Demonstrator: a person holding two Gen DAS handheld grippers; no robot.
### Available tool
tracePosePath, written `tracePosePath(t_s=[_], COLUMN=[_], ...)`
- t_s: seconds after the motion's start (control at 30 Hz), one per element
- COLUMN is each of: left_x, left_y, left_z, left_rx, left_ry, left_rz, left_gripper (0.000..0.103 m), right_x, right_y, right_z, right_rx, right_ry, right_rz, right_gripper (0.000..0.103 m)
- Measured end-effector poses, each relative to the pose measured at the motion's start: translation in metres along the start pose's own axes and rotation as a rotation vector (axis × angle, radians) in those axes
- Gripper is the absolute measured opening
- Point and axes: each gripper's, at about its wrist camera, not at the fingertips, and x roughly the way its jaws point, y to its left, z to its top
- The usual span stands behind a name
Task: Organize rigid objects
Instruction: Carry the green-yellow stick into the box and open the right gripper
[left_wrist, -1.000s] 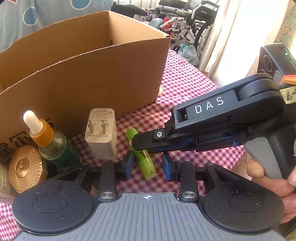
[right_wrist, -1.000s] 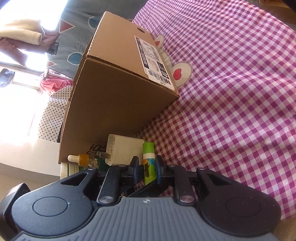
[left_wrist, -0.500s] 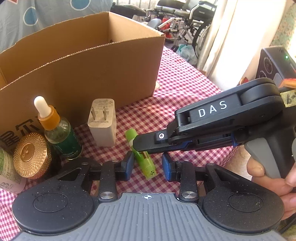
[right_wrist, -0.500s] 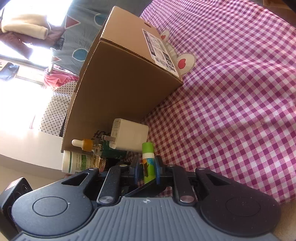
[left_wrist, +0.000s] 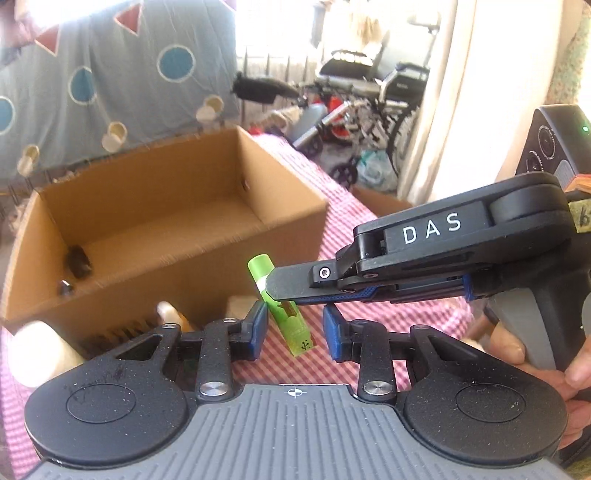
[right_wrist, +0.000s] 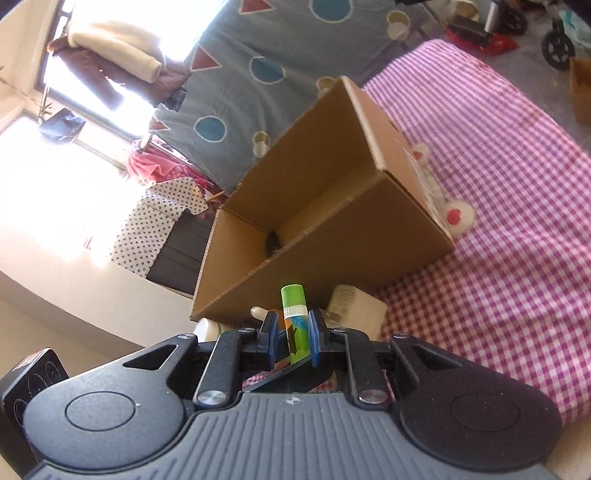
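One stick up off the cloth, bound for the box.

Two blue pads (right_wrist: 272, 334) of the right gripper (right_wrist: 291, 338) clamp the green stick (right_wrist: 294, 325) at mid-length; a second ago it lay on the checked cloth (right_wrist: 498, 229), and now it hangs in the air, cap tilted up toward the box (left_wrist: 177, 229). So the pick is done and only the carry over the near wall and the drop seem left. The right gripper reaches in from the right, held level, the person's hand (left_wrist: 546, 362) on its grip. The left gripper (left_wrist: 293, 330) waits just below with fingers wide, holding nothing. A white charger (right_wrist: 356, 308) stands beside the box.
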Motion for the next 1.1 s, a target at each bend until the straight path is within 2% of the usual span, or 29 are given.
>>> tracePosePath(t_s=[0.13, 0.23, 0.4, 0.6, 0.73, 0.9, 1.1], left_x=[-0.017, -0.014, 0.022, 0.074, 0.102, 0.124, 0.125], left_y=[0.027, 0.052, 0.105, 0.164, 0.185, 0.191, 0.189], left_z=[0.031, 0.055, 0.087, 0.102, 0.103, 0.102, 0.102], left_rx=[0.003, -0.012, -0.096, -0.201, -0.226, -0.216, -0.204], left_ry=[-0.028, 0.000, 0.110, 0.248, 0.316, 0.369, 0.372], left_rz=[0.063, 0.100, 0.116, 0.110, 0.134, 0.221, 0.246], left_gripper=[0.032, 0.032, 0.032, 0.032, 0.032, 0.032, 0.033], right_x=[0.024, 0.055, 0.127, 0.209, 0.251, 0.290, 0.296], right_y=[0.041, 0.062, 0.074, 0.057, 0.043, 0.024, 0.015], right_z=[0.032, 0.058, 0.105, 0.148, 0.160, 0.163, 0.159], right_rx=[-0.094, -0.129, -0.117, -0.028, 0.013, 0.068, 0.081], right_ry=[0.015, 0.059, 0.179, 0.321, 0.384, 0.437, 0.434], right_rz=[0.031, 0.044, 0.014, -0.037, -0.061, -0.067, -0.061], right_gripper=[0.019, 0.019, 0.019, 0.019, 0.019, 0.019, 0.020])
